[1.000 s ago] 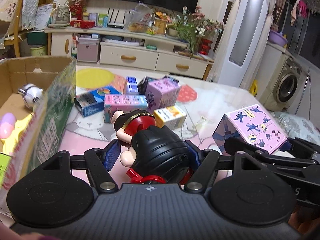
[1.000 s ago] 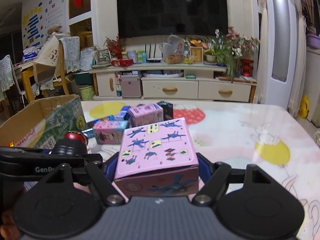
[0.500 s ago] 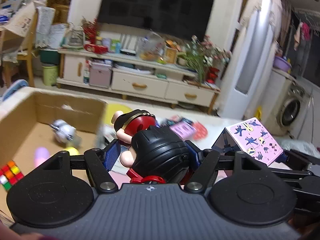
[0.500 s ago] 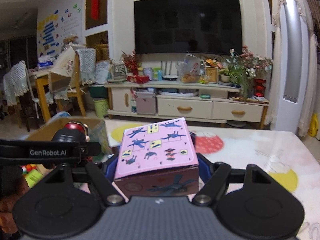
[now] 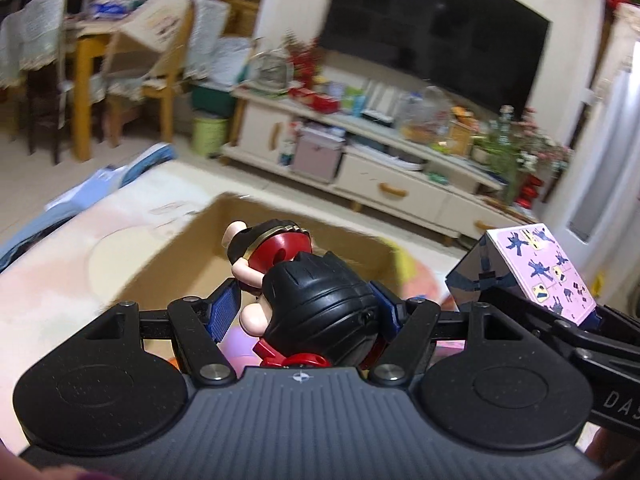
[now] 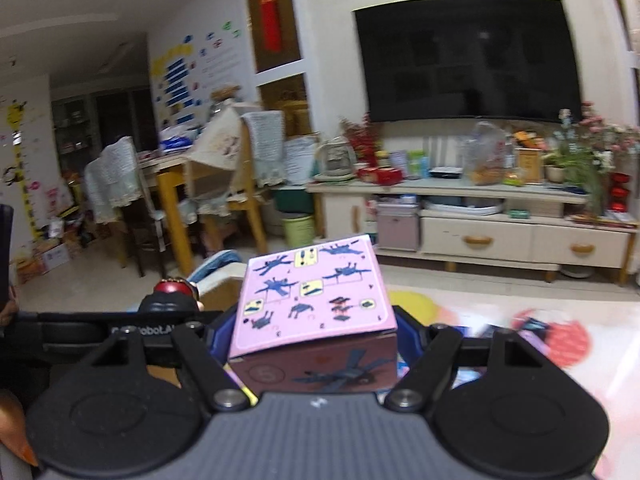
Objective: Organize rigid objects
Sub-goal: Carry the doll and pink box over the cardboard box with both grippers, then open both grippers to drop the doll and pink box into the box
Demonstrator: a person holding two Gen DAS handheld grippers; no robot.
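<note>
My left gripper (image 5: 306, 304) is shut on a toy figure (image 5: 308, 300) with black hair and a red body, held over the open cardboard box (image 5: 192, 256). My right gripper (image 6: 310, 332) is shut on a pink box (image 6: 314, 296) printed with blue figures. That pink box (image 5: 536, 268) also shows at the right of the left wrist view, beside the toy. In the right wrist view the toy figure (image 6: 172, 296) and the left gripper's arm sit at the left. The cardboard box's contents are mostly hidden by the toy and the gripper.
The table (image 5: 60, 264) has a pink and yellow patterned cloth. Small boxes (image 6: 532, 328) lie blurred on it at the right. Beyond stand a TV cabinet (image 6: 480, 236), a dark television (image 6: 468, 56), and a dining table with chairs (image 5: 100, 80) at the left.
Both grippers swung left and rose with their loads. The loose boxes on the table left the left wrist view, and the cardboard box moved from its left edge to under the toy.
</note>
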